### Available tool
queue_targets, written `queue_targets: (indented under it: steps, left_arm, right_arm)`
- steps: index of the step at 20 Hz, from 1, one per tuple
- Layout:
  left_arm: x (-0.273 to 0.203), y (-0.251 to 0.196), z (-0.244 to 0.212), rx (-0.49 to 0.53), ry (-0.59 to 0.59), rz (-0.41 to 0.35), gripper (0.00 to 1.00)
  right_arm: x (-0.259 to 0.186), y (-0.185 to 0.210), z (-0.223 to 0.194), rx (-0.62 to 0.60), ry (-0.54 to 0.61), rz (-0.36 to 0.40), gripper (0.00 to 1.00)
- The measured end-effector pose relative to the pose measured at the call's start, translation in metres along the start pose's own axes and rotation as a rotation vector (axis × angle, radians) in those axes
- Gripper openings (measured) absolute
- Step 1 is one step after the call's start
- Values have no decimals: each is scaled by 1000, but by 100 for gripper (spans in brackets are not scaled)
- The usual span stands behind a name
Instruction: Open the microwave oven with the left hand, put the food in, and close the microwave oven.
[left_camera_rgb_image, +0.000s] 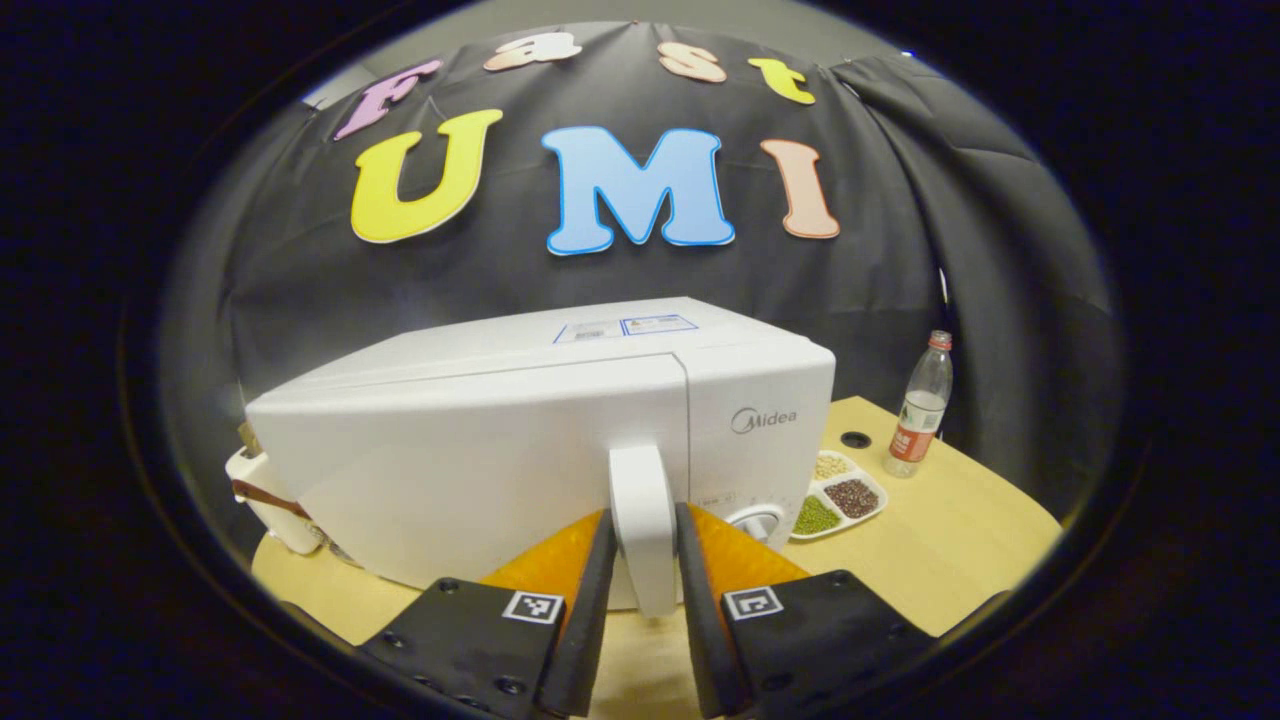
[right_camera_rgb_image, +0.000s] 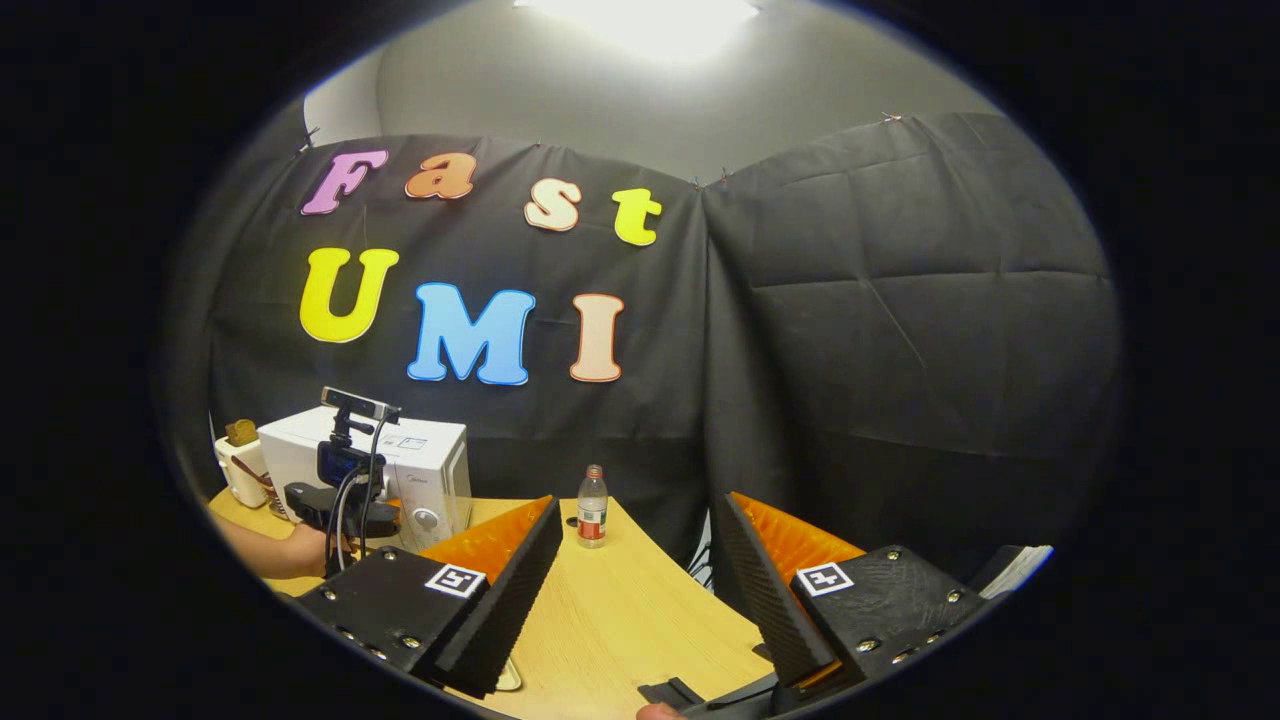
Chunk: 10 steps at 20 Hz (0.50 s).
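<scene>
Left gripper (left_camera_rgb_image: 644, 560): we pinch the microwave (left_camera_rgb_image: 520, 450) door handle (left_camera_rgb_image: 642, 520); door not yet open. Right gripper (right_camera_rgb_image: 635, 580): spread, empty. Food tray (left_camera_rgb_image: 838, 494) remains to load.

We are seeing a bright ceiling light (right_camera_rgb_image: 650, 20) blowing out to white glare at the top of the right gripper view, washing the grey wall beneath it. In the left gripper view the white microwave oven (left_camera_rgb_image: 520, 440) is catching even overhead light, its top bright and its front face shading softly toward the desk (left_camera_rgb_image: 950, 540). We are finding both views sharp at the middle, with fisheye bending growing strong toward the edges, where the booth's cloth is curving and dimming. The wood is glowing warm, and a soft shadow is sitting under the oven. The bottle (left_camera_rgb_image: 922, 405) is showing small highlights.
</scene>
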<state>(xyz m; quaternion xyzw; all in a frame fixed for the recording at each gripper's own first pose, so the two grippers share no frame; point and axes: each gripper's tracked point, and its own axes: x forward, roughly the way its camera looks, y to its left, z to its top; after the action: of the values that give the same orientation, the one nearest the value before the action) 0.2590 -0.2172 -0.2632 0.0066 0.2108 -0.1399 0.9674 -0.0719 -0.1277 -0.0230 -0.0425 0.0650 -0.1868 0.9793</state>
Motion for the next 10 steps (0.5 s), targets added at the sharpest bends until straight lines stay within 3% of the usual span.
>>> queue_targets:
  steps: [8,10]
  left_arm:
    - [-7,0,-4,-61,60,17,14]
    - [-24,-1,-15,-84,92,22,10]
  right_arm:
    - [-9,-8,-7,5,-1,16,97]
    - [-5,-7,-8,14,-3,30,97]
